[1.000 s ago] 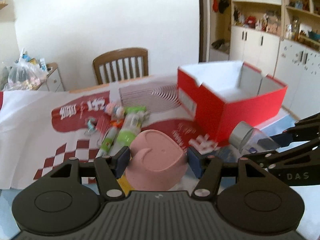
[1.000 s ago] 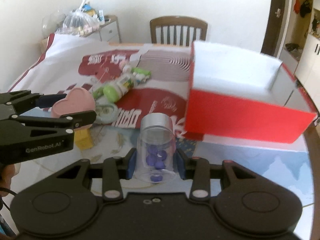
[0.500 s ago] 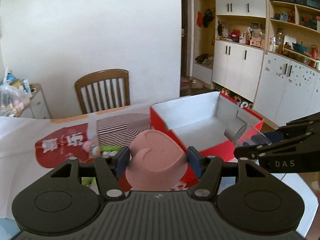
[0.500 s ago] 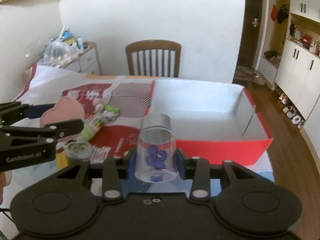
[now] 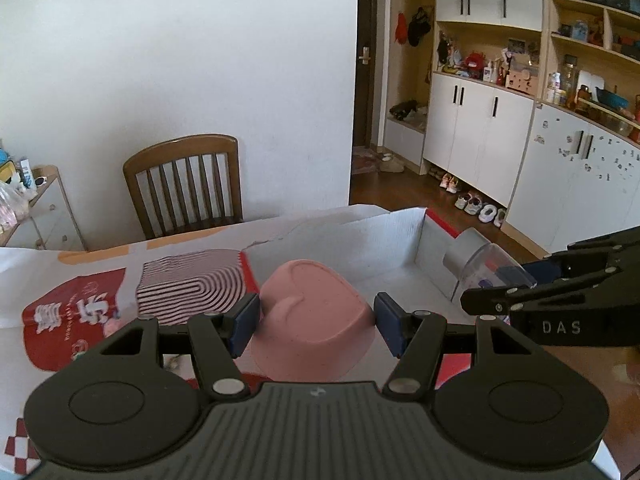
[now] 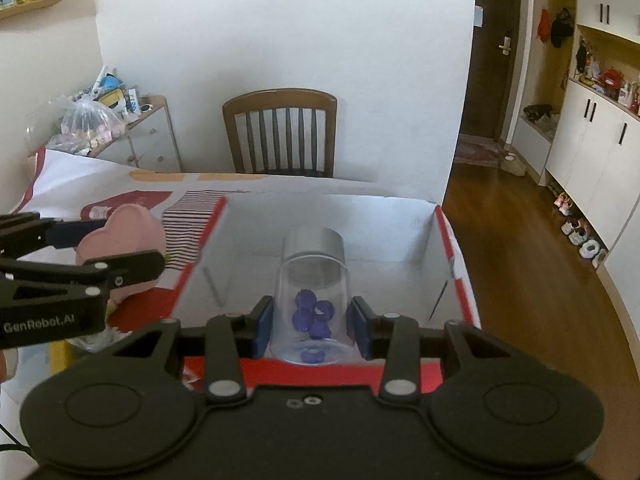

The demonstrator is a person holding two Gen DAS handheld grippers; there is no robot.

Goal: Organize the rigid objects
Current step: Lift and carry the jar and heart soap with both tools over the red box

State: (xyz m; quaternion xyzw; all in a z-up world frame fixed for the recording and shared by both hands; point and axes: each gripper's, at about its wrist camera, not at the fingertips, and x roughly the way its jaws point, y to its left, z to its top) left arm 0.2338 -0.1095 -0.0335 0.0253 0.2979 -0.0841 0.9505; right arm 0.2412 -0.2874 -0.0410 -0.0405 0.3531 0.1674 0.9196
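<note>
My left gripper (image 5: pixel 316 320) is shut on a pink heart-shaped dish (image 5: pixel 312 300), its blue pads pressing both sides. It hangs over the left edge of the red, white-lined box (image 5: pixel 360 240). In the right wrist view the left gripper (image 6: pixel 128 240) and the pink dish (image 6: pixel 124 228) show at the left, beside the box's left wall. My right gripper (image 6: pixel 312 326) is shut on a clear jar (image 6: pixel 314 276) with a silver lid and purple pieces inside. The jar is held over the open box (image 6: pixel 456 248). From the left, the right gripper (image 5: pixel 496 284) and jar (image 5: pixel 476 264) sit at the box's right side.
A wooden chair (image 6: pixel 280 132) stands behind the table. A red-and-white printed cloth (image 5: pixel 80 312) covers the table left of the box. A small dresser with a plastic bag (image 6: pixel 88 120) is at the far left. White cabinets (image 5: pixel 480 132) and wooden floor lie to the right.
Both grippers have risen and travelled from above the cluttered cloth to the red box, carrying the pink dish and the jar. The pile of small items has dropped out of view.
</note>
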